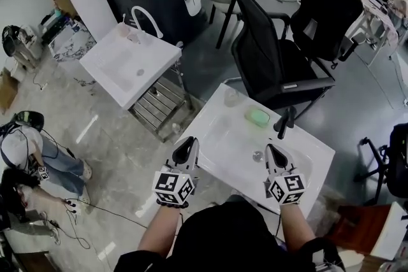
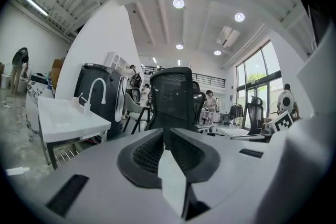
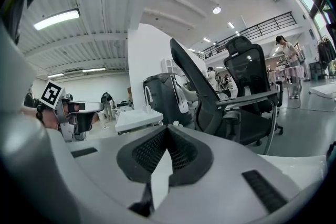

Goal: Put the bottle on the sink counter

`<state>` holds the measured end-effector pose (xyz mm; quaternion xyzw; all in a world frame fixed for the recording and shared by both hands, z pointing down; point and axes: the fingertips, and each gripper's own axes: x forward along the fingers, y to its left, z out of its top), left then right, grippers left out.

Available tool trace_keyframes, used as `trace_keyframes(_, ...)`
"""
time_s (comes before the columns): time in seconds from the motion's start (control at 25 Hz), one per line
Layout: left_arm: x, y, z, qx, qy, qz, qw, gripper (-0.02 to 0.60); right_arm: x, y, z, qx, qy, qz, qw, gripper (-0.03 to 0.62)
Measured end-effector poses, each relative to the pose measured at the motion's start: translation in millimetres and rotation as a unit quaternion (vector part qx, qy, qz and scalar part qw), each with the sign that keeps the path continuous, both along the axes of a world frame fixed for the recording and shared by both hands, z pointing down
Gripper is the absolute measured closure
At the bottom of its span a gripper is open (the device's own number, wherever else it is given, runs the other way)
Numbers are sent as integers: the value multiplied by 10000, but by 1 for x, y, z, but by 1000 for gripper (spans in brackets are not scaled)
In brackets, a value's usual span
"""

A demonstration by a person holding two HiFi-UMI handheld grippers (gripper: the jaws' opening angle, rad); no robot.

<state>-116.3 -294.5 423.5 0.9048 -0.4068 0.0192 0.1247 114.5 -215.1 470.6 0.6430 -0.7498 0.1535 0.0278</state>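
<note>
1. The left gripper (image 1: 189, 144) is held nearest, over the near left edge of the white rectangular sink surface (image 1: 213, 130). Its jaws are closed together and nothing is held between them.
2. The right gripper (image 1: 273, 151) is held alongside, over the near right part of the same surface. Its jaws are likewise closed and empty.
3. No bottle is carried by either gripper, so the placing step is judged to be done or not begun. Which of the two cannot be told.
4. Beyond the right gripper and slightly to its left, a pale green rounded object (image 1: 258, 116) rests on the surface, just beside the black tap (image 1: 285, 122).
5. Farther off, ahead and to the right of the left gripper, a small clear container (image 1: 231, 97) is seen near the far left corner of the surface. Which of these two items is the bottle cannot be settled from these views.
6. Risk is judged as follows:
   - The clear container lies close to the edge and could be knocked to the floor by a careless sweep.
   - The green object could be nudged into the basin.
   - The tap could be struck by the right gripper.
   - Any fresh grasp would fail unless the jaws were opened first.
7. Behind the surface a black mesh office chair (image 1: 274, 60) is parked.
</note>
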Motion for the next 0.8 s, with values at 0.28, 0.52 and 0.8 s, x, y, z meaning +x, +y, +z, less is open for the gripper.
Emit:
trace_keyframes(0.28,12,-3,-12,58,107,-135,9998,531,12,-16,-20,235,40,-222,9995,565)
trace_keyframes(0.52,25,0,-8,-63,176,-163,9997,531,23,-14,-21,297,-32,-229,9993,565)
trace_keyframes(0.8,33,3,-11,-60,154,-76,9998,531,35,-11,-19,277,-19,-197,9994,565)
